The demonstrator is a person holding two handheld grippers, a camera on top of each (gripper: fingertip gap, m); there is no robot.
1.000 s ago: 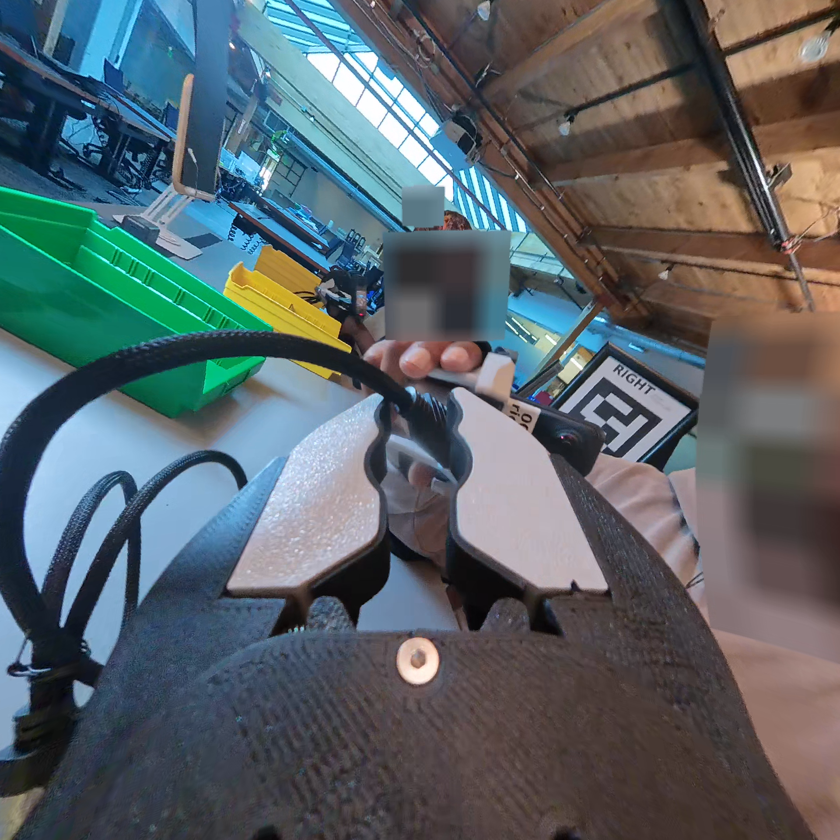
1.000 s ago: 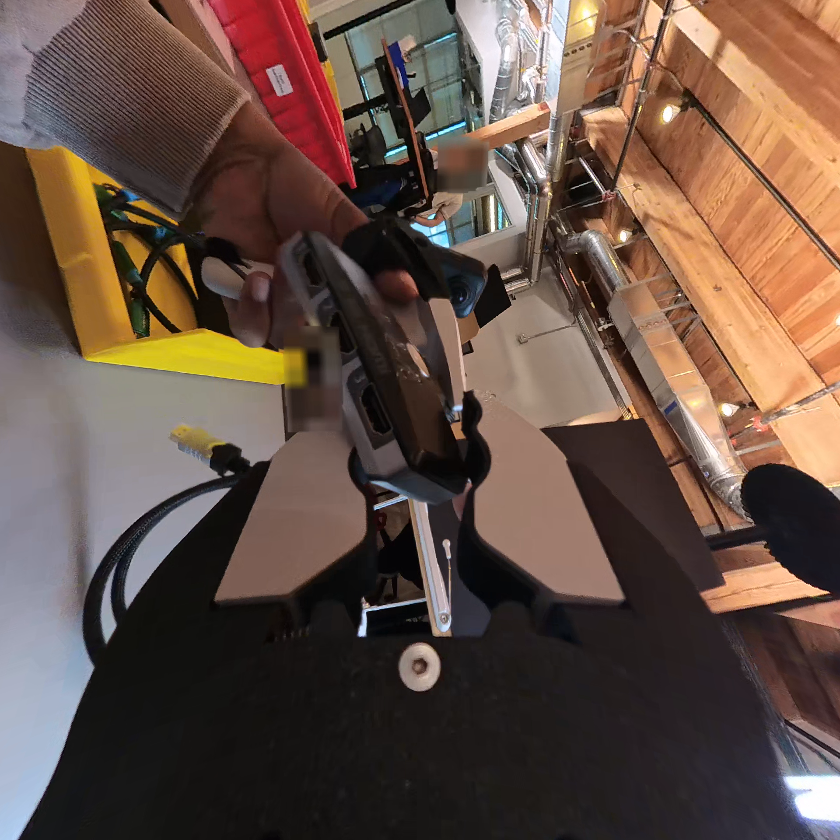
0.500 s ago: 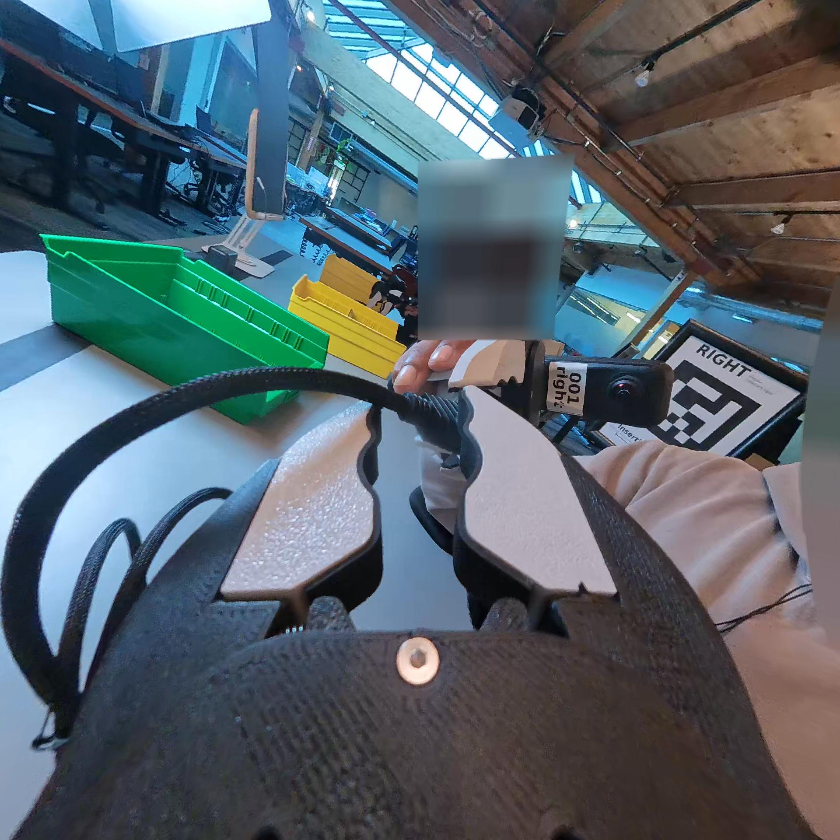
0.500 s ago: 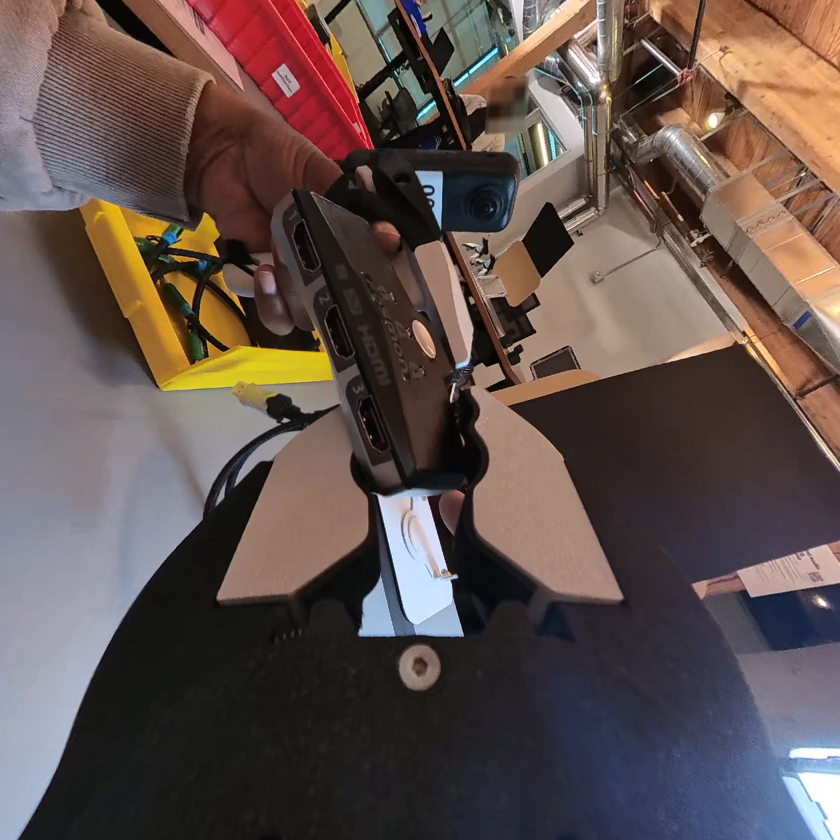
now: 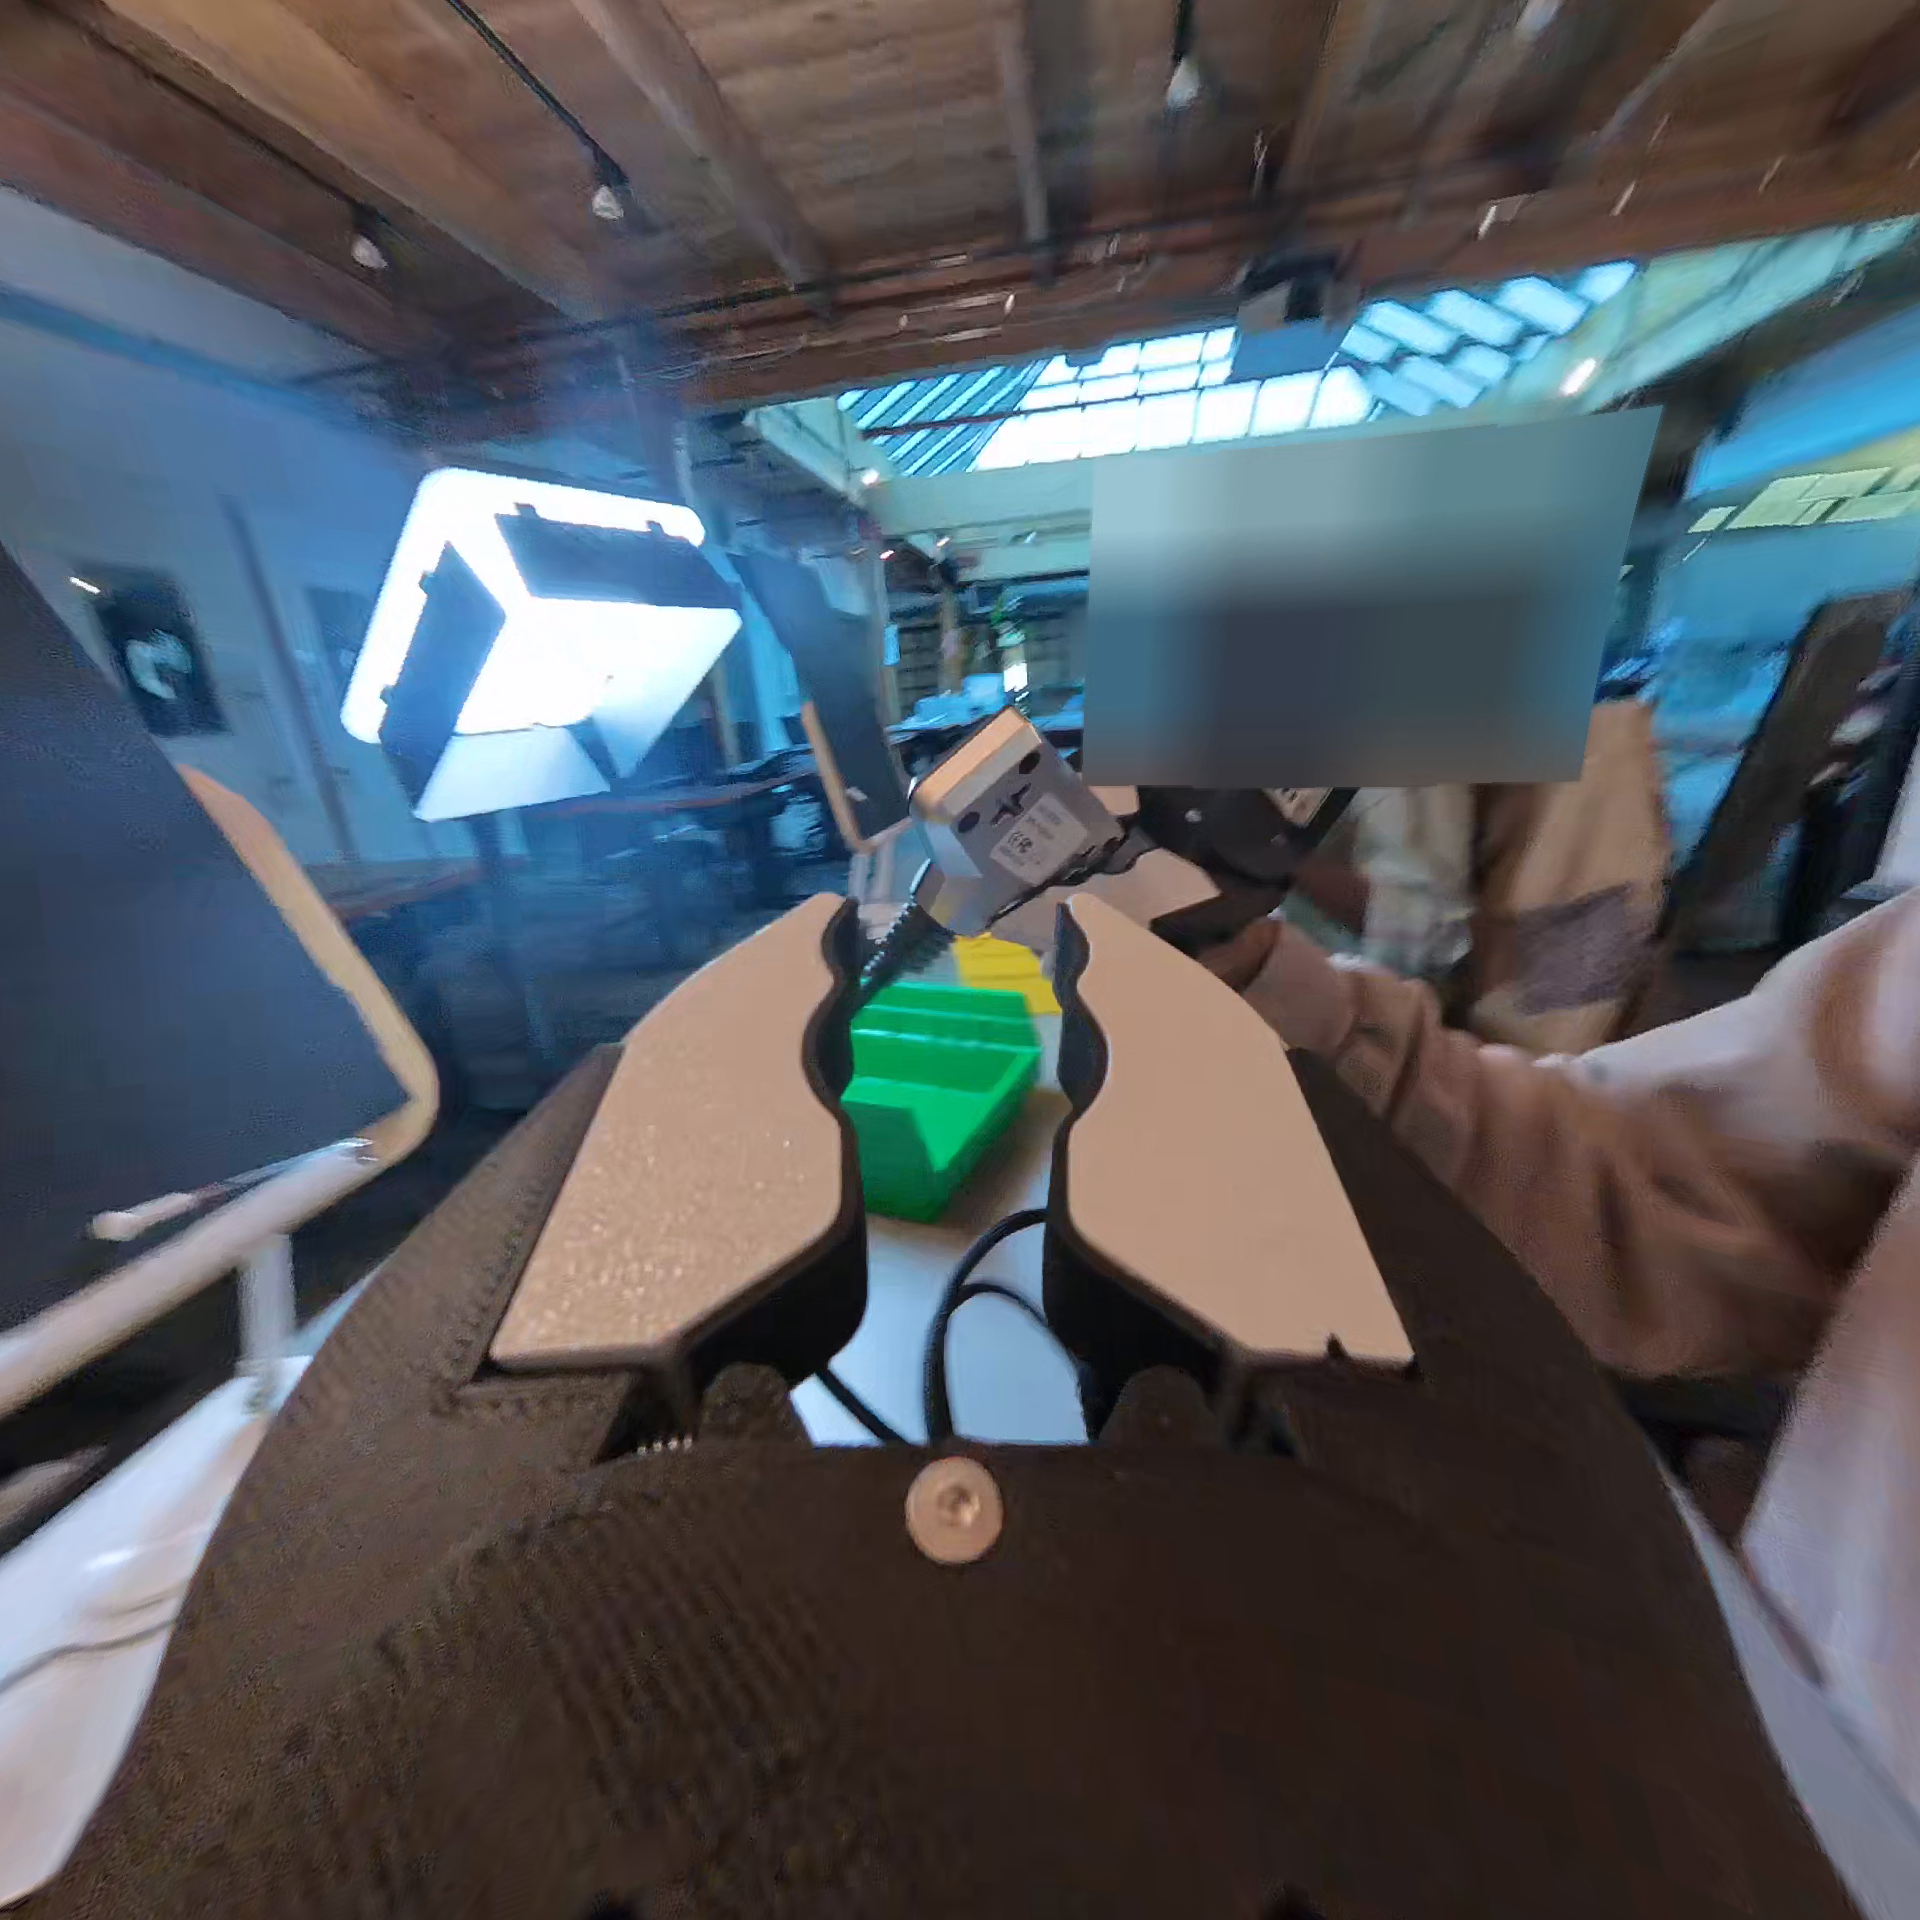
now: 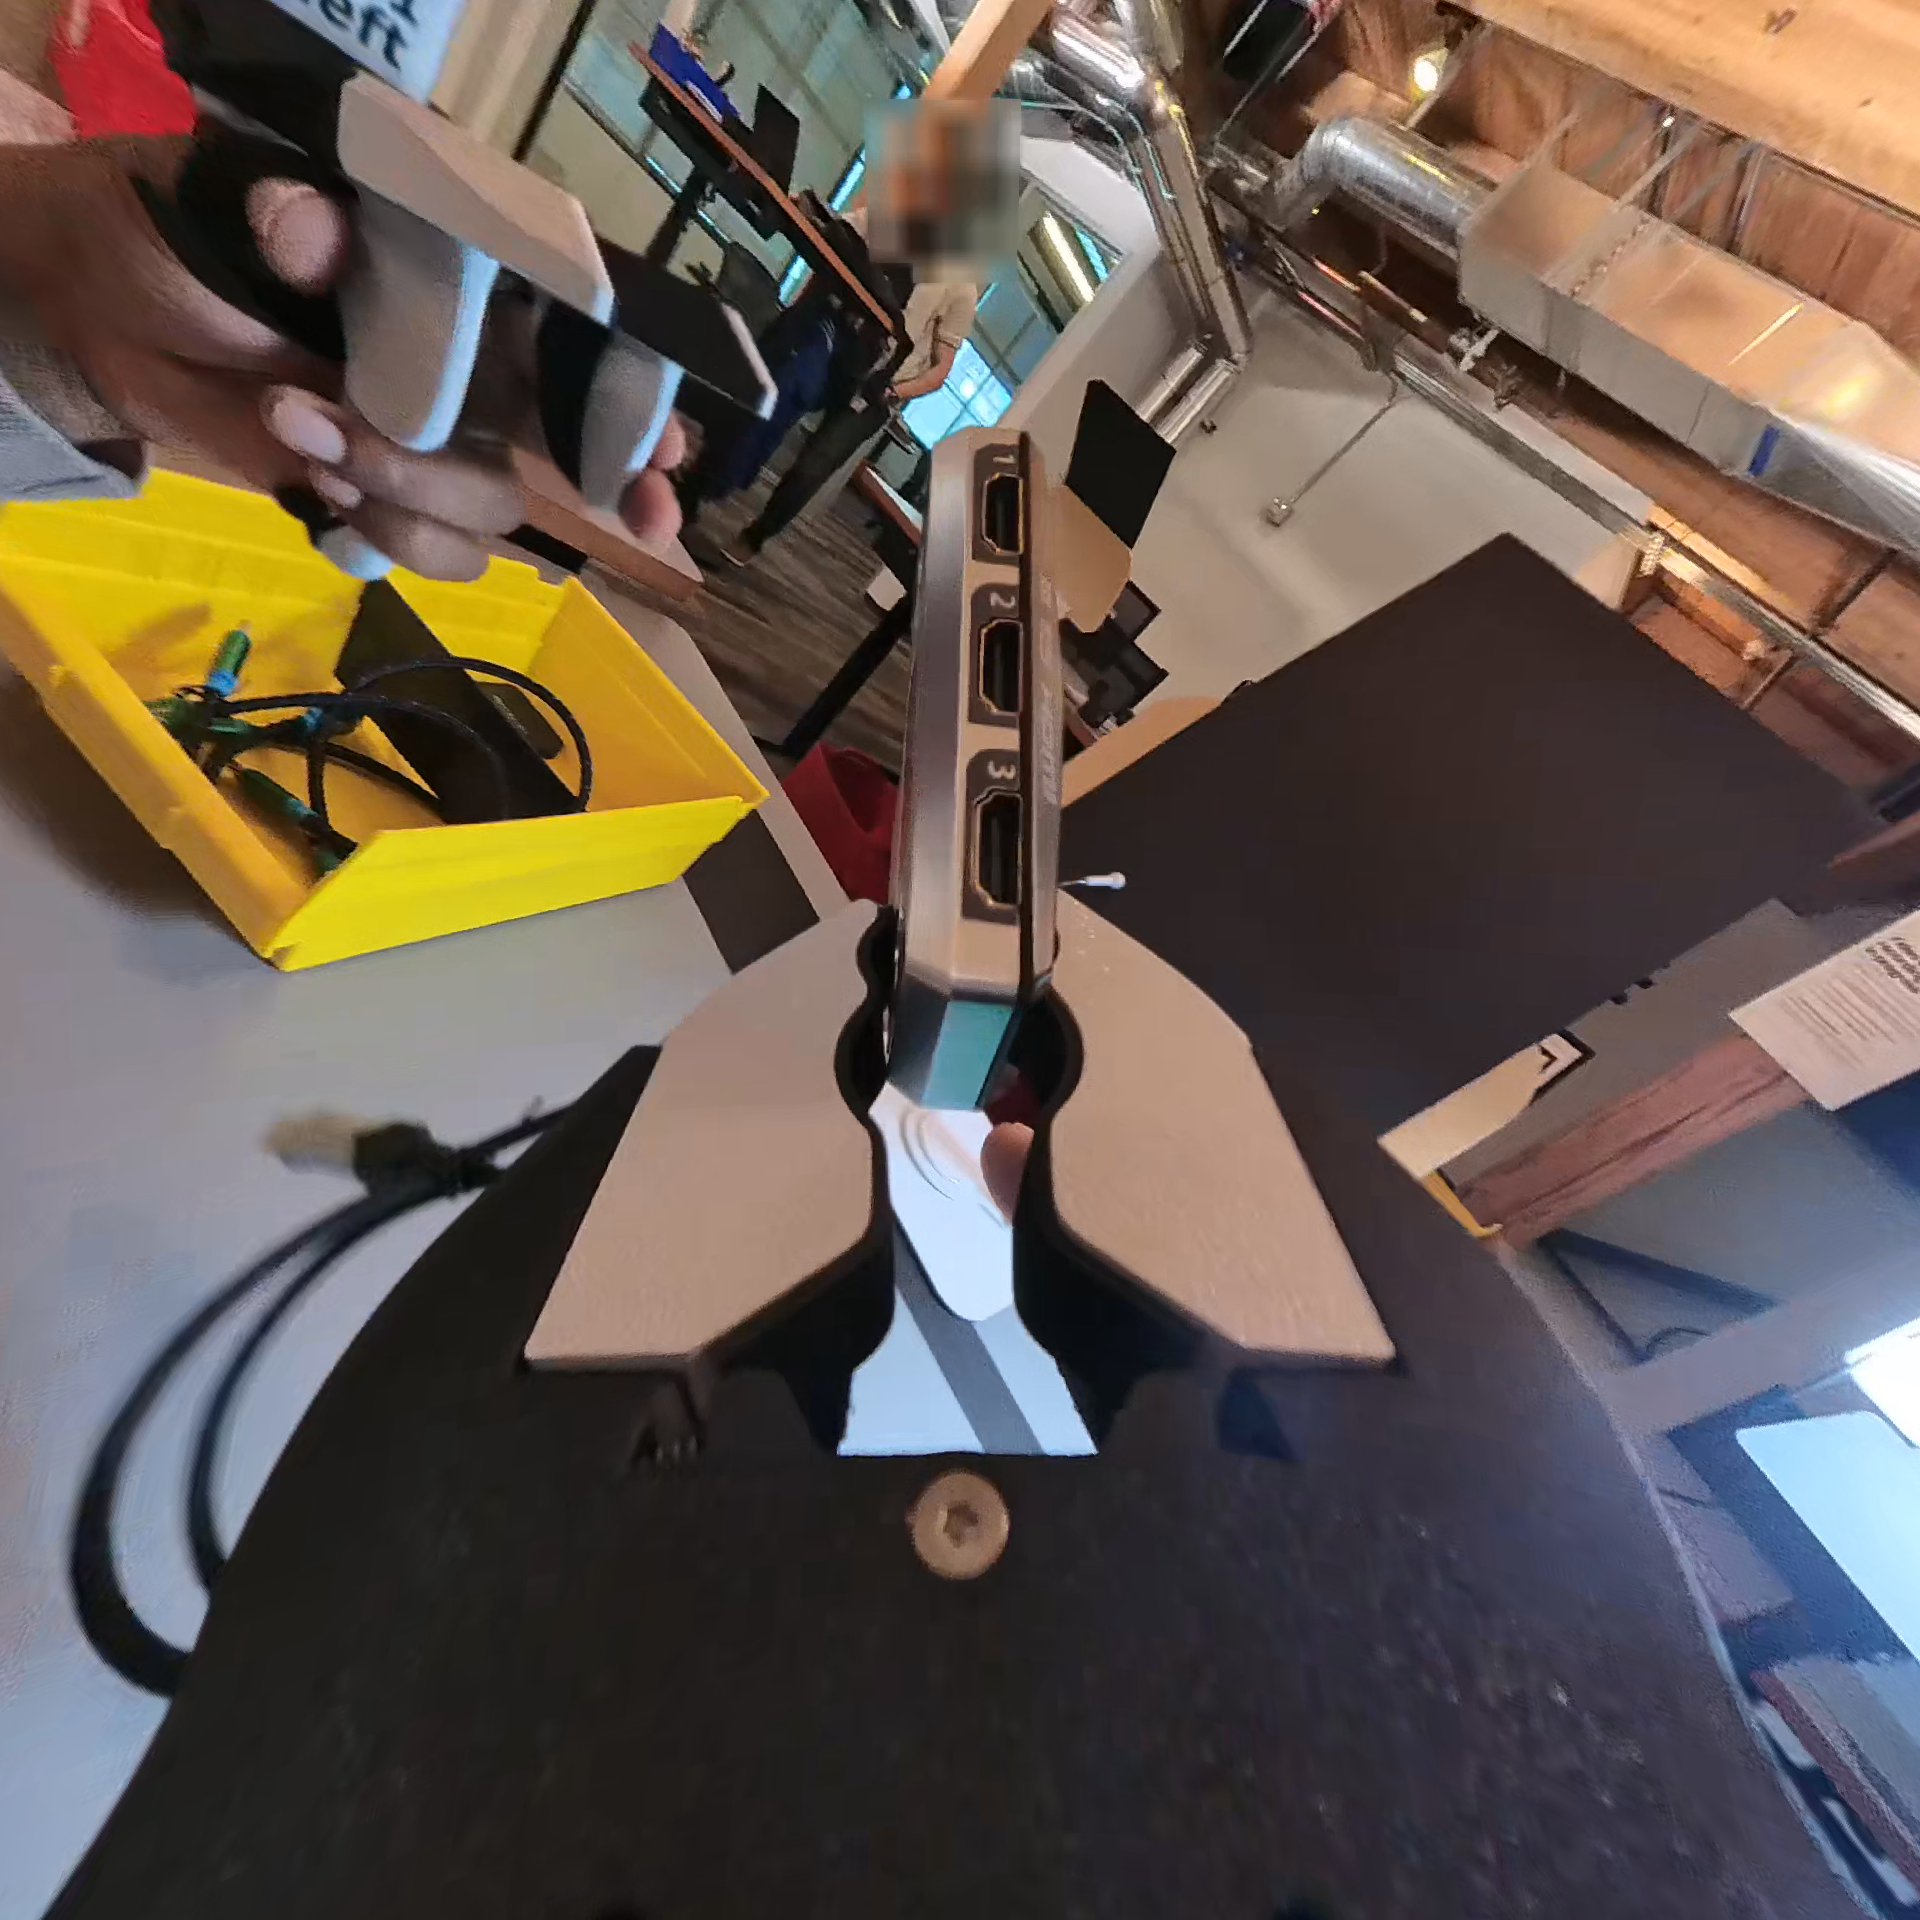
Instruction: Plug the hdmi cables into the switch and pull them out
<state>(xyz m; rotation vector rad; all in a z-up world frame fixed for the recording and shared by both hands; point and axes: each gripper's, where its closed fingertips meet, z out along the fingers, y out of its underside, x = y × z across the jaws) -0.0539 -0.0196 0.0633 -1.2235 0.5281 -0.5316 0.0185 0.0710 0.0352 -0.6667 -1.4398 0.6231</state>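
We record the switch point(image 6: 977, 748) at centre frame in the right wrist view, upright on its narrow end, three ports stacked along the edge facing us, all unoccupied. The right gripper point(image 6: 961, 977) is clamped on its lower end, fingertips pressed against both faces. In the left wrist view the switch point(image 5: 1003, 831) sits just above centre, underside toward us, with a ribbed black cable point(image 5: 888, 940) leaving its lower left corner. The left gripper point(image 5: 956, 925) stands parted with nothing between its fingers. A second cable's gold plug point(image 6: 312, 1138) lies on the white table point(image 6: 156, 1060) at left, and a yellow bin point(image 6: 499, 883) of cables sits upper left; a green bin point(image 5: 935, 1081) shows between the left fingers.
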